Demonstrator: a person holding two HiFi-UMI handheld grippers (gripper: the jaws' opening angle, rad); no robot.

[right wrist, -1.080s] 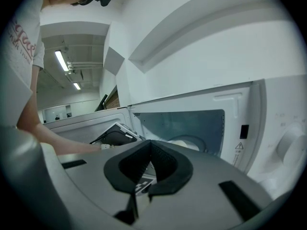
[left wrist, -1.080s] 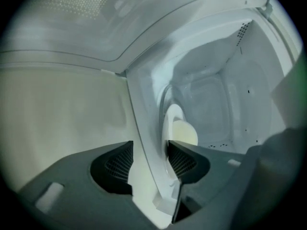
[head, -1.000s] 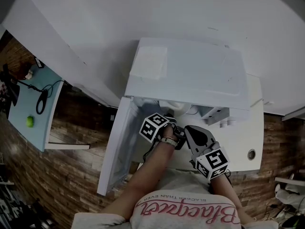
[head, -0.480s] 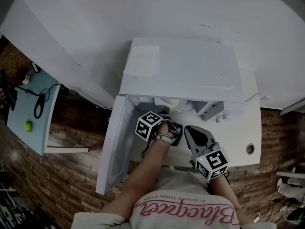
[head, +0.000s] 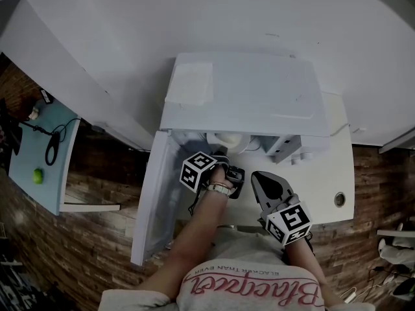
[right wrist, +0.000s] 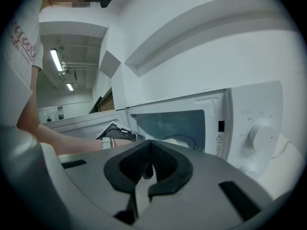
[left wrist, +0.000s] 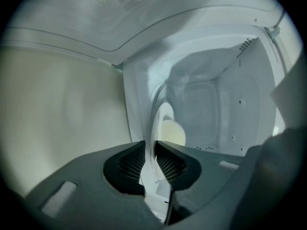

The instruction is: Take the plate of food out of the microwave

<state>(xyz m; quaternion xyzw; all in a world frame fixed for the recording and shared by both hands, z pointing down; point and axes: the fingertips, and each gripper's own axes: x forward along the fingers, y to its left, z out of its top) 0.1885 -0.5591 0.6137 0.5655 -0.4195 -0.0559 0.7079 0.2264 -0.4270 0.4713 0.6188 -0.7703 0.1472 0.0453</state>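
Fingers of left gripper (left wrist: 150, 162) just closed on plate (left wrist: 165, 114) rim; right gripper (right wrist: 147, 183) pinched together, empty. I fear the thin edge-grip slips, spilling food (left wrist: 173, 132).

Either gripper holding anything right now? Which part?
Left gripper, its fingers just closing, pinches the plate by its near rim, inside the microwave. Right gripper holds nothing.

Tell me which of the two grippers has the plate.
The left gripper: inside the microwave, its jaws have just been closing on the plate. The right gripper waits outside, shut on nothing.
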